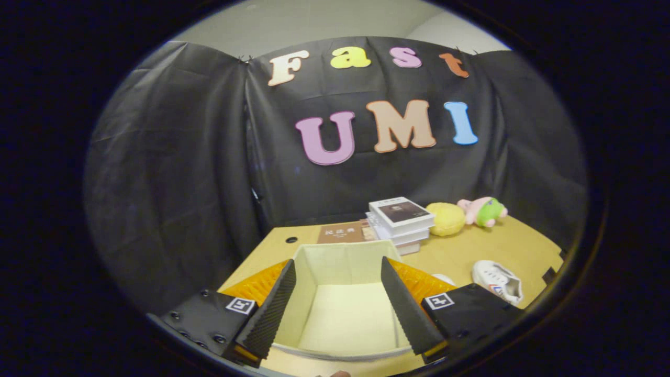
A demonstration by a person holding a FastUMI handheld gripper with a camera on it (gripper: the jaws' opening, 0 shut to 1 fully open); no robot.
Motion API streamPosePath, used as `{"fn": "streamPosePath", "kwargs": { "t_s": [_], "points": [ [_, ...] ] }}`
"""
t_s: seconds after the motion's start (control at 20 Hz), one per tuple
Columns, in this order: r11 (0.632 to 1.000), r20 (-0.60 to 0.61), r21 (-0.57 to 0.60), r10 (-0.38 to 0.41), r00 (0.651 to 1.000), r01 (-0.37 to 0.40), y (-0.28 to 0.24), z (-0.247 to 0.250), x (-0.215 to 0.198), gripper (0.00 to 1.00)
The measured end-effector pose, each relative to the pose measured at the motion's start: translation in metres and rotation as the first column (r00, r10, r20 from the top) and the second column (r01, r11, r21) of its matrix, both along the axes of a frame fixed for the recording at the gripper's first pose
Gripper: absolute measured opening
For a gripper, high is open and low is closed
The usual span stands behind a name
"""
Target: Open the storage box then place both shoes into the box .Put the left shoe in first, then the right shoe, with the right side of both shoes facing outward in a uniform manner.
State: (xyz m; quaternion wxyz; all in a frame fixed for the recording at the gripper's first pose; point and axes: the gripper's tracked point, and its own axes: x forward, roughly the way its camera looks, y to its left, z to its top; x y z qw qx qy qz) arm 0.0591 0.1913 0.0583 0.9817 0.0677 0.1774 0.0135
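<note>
The storage box (340, 293) sits open right in front of me on the table (471, 251), its pale inside bare, and it lies between and just beyond the two fingers of my gripper (339, 303), so that I look down into it along them. My fingers stand wide apart, one over each side wall of the box, and they hold nothing. Orange sides of the box show outside each finger. To the right of the box, well clear of it, a white shoe (497, 281) lies on the table with coloured stripes on its side; I cannot tell which foot it is for. A small pale edge shows between the box and that shoe, too hidden to name. Beyond the box's far wall lies a brown book (341, 232), and just right of that a stack of books (400, 222). Further right of the stack rest a yellow plush ball (446, 219) and a pink and green plush toy (482, 210).
</note>
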Motion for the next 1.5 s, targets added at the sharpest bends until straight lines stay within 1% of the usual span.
{"fn": "streamPosePath", "kwargs": {
  "t_s": [0.15, 0.3, 0.4, 0.5, 0.6, 0.7, 0.85, 0.95, 1.1, 1.25, 1.35, 1.5],
  "points": [
    [0.994, -0.007, -0.06, -0.092, 0.996, 0.091, -0.047, 0.0, -0.012, 1.0],
    [0.983, 0.015, -0.082, -0.165, 0.986, 0.166, -0.089, 0.004, -0.023, 1.0],
    [0.97, 0.029, -0.106, -0.219, 0.975, 0.221, -0.119, 0.001, -0.032, 1.0],
    [0.949, 0.035, -0.151, -0.277, 0.96, 0.279, -0.152, -0.006, -0.041, 1.0],
    [0.931, 0.028, -0.181, -0.316, 0.948, 0.316, -0.174, -0.015, -0.048, 1.0],
    [0.92, 0.009, -0.204, -0.34, 0.94, 0.335, -0.189, -0.028, -0.051, 1.0],
    [0.913, -0.044, -0.242, -0.348, 0.936, 0.328, -0.196, -0.06, -0.05, 0.99],
    [0.913, -0.1, -0.279, -0.336, 0.936, 0.298, -0.196, -0.085, -0.049, 0.98],
    [0.929, -0.176, -0.269, -0.306, 0.936, 0.253, -0.189, -0.119, -0.041, 0.98],
    [0.925, -0.257, -0.295, -0.318, 0.913, 0.239, -0.198, -0.154, -0.04, 0.98],
    [0.932, -0.322, -0.28, -0.318, 0.892, 0.231, -0.199, -0.177, -0.04, 0.9],
    [0.942, -0.419, -0.26, -0.307, 0.855, 0.211, -0.197, -0.205, -0.043, 0.9]
  ]
}}
